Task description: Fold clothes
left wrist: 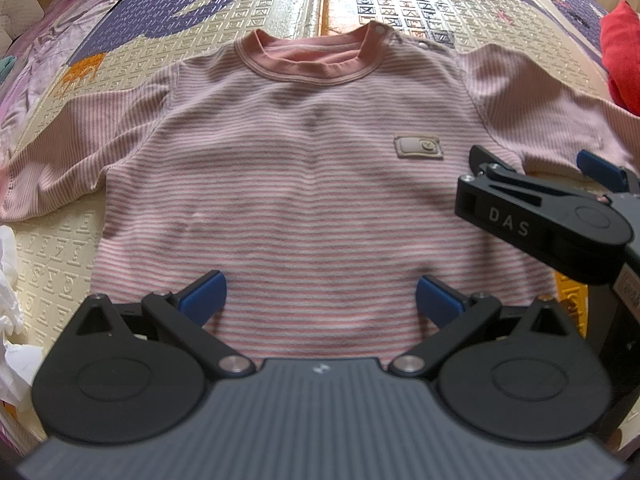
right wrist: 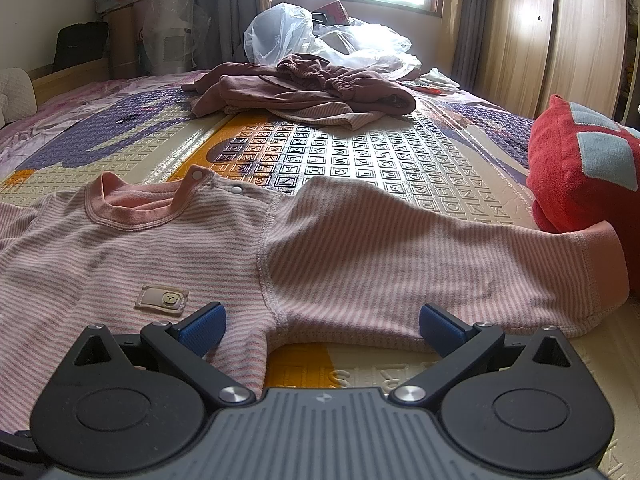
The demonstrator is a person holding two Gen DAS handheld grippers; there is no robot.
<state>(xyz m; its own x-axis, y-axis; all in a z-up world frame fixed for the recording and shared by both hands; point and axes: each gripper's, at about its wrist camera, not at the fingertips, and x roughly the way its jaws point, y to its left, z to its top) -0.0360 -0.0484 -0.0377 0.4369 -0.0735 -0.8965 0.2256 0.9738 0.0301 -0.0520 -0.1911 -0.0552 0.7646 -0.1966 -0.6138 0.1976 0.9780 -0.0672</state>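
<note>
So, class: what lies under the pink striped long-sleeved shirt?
The pink striped long-sleeved shirt lies flat on a patterned foam play mat; the mat directly beneath is covered.

A pink striped shirt [left wrist: 304,184] is lying flat on the play mat [left wrist: 168,56], filling mid-frame. The left gripper [left wrist: 320,300] is hovering wide apart over its hem; the right gripper [left wrist: 548,164] is reaching in at right.

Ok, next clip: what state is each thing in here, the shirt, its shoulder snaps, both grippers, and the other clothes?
Striped shirt: spread flat, front up, sleeves out, unfolded.
Shoulder snaps: undone, flap lifted at the collar.
Left gripper: open, over the hem, holding nothing.
Right gripper: open, at the sleeve's underarm, holding nothing.
Maroon clothes: crumpled heap, unfolded.
</note>
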